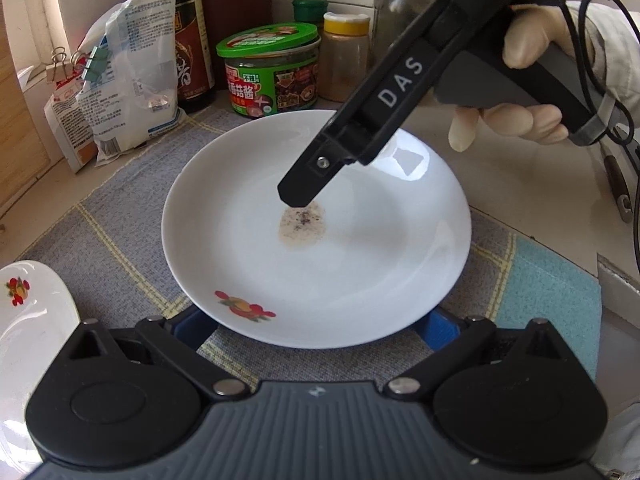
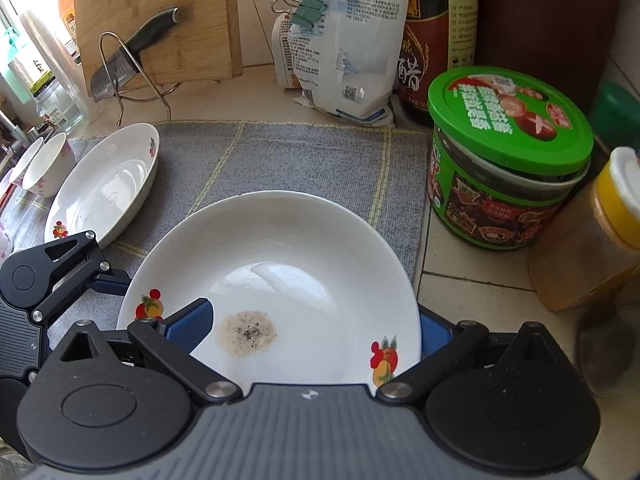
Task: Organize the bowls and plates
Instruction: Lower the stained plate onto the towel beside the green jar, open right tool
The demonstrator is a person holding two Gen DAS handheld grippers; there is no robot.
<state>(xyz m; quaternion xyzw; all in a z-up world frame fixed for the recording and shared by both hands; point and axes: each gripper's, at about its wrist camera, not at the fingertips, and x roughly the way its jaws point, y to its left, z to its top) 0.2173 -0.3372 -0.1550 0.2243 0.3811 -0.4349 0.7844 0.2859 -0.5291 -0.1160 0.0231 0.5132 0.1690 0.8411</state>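
A grey woven mat fills the frame; my left tongs gape around the glossy round plate at centre. From the right, my right tongs straddle its rim, spread, gripping nothing.

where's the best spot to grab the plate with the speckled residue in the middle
Probably the thin, upturned rim of the plate, one finger above and one below, coming in low from an open edge. The shallow centre with the residue patch offers nothing to pinch. The right gripper straddles one edge, jaws open; the left gripper flanks another.
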